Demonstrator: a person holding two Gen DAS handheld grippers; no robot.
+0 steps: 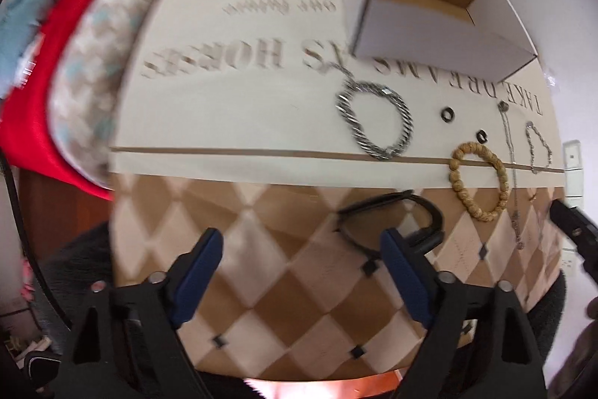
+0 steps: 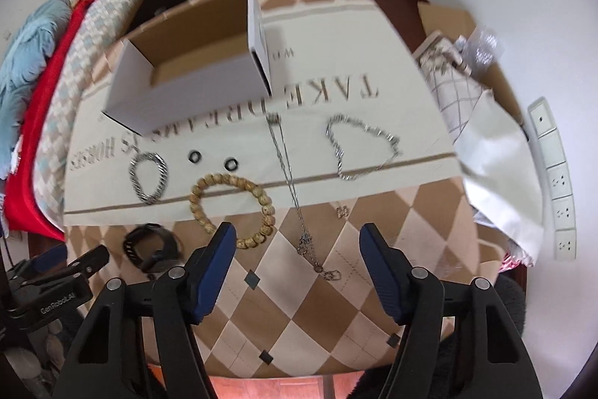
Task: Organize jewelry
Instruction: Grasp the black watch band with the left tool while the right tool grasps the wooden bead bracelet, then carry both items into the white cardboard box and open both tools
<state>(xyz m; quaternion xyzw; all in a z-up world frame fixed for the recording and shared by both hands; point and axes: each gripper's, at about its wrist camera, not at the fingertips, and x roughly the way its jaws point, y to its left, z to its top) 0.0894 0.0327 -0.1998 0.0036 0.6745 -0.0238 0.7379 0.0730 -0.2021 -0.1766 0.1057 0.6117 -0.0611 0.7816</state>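
The jewelry lies on a cloth-covered table in front of an open white cardboard box. There is a chunky silver chain bracelet, two dark rings, a wooden bead bracelet, a long thin necklace, a thin silver bracelet, a small charm and a black band. My left gripper hovers open over the chequered cloth, with its right finger in front of the black band. My right gripper is open above the necklace's pendant end, and its pads touch nothing.
Folded red, blue and checked bedding borders the table's left side. A pale cloth bag and plastic wrapping lie at the right edge, beside a white power strip. The table's near edge is just below the fingers.
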